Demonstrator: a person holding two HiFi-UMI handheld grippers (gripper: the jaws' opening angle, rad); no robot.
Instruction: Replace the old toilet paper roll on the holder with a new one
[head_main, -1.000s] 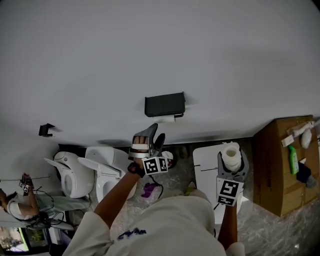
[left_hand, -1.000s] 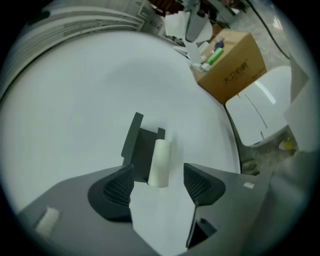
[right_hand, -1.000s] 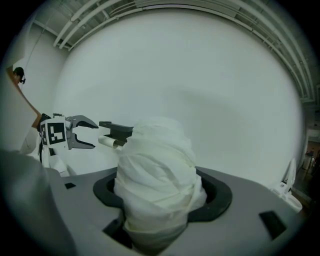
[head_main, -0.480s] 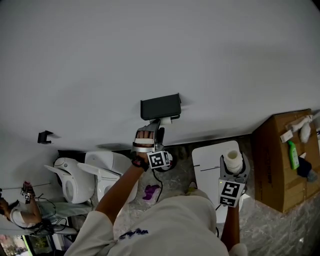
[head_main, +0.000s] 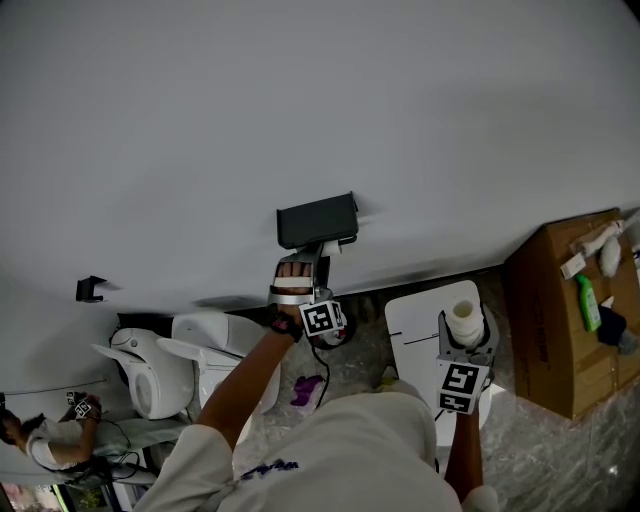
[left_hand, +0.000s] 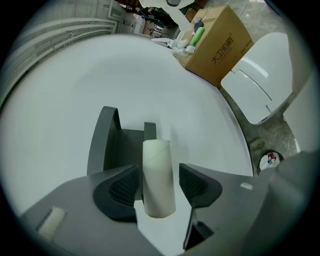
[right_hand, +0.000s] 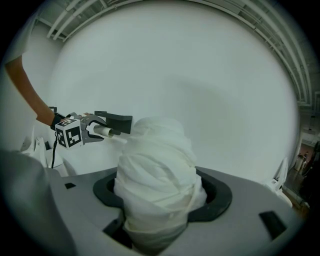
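Note:
A black wall holder (head_main: 316, 220) (left_hand: 117, 145) carries a bare cardboard tube (left_hand: 158, 177) (right_hand: 102, 131), the old roll. My left gripper (head_main: 318, 252) (left_hand: 158, 170) reaches up under the holder with the tube between its jaws. The jaws have just been closing, and a thin gap still shows on each side of the tube, so it is open. Lower right, my right gripper (head_main: 465, 332) (right_hand: 160, 195) is shut on a full white toilet paper roll (head_main: 464, 314) (right_hand: 157, 175), standing upright in its jaws.
A white toilet (head_main: 215, 345) and a second white fixture (head_main: 150, 365) stand below the holder at left. A white lid-like surface (head_main: 420, 315) lies under my right gripper. A cardboard box (head_main: 560, 340) with bottles is at right. Another person (head_main: 50, 440) sits at lower left.
My left gripper has moved up to the holder and come around the cardboard tube, its jaws narrowing. The right gripper with the new roll has stayed put.

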